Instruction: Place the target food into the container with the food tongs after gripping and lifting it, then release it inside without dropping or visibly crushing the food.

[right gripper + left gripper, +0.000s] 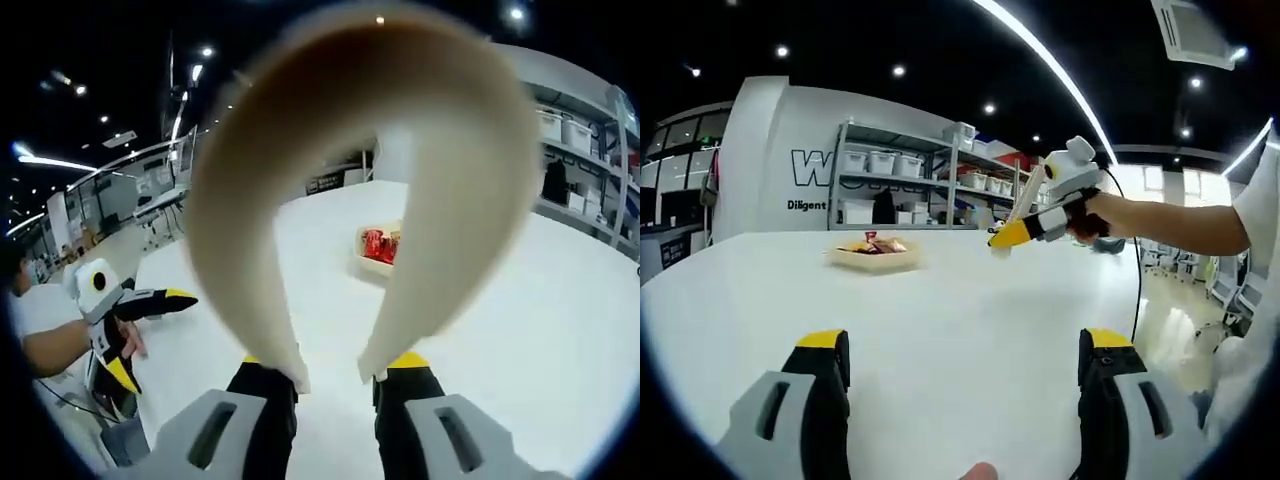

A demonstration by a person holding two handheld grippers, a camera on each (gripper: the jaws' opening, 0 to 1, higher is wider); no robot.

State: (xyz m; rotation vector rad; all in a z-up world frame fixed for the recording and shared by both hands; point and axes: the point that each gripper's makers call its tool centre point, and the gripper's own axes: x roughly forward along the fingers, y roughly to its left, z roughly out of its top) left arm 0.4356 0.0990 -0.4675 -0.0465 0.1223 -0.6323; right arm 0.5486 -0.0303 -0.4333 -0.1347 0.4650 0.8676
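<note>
The beige food tongs [300, 150] arch close in front of the right gripper view, and their two arms run down into my right gripper [330, 372], which is shut on them. Beyond them, a shallow beige container [372, 262] with red food [378, 243] sits on the white table. In the left gripper view that same container [872, 260] lies far ahead, left of centre, holding the red food [870, 245]. My left gripper [965, 350] stands open over bare table. The right gripper [1008, 236] with the tongs [1028, 195] hovers right of the container.
The white table [970, 300] stretches wide around the container. Metal shelves with white bins [910, 175] stand behind it. A person's arm [1170, 225] reaches in from the right. The left gripper [150, 335] shows at the left of the right gripper view, jaws spread.
</note>
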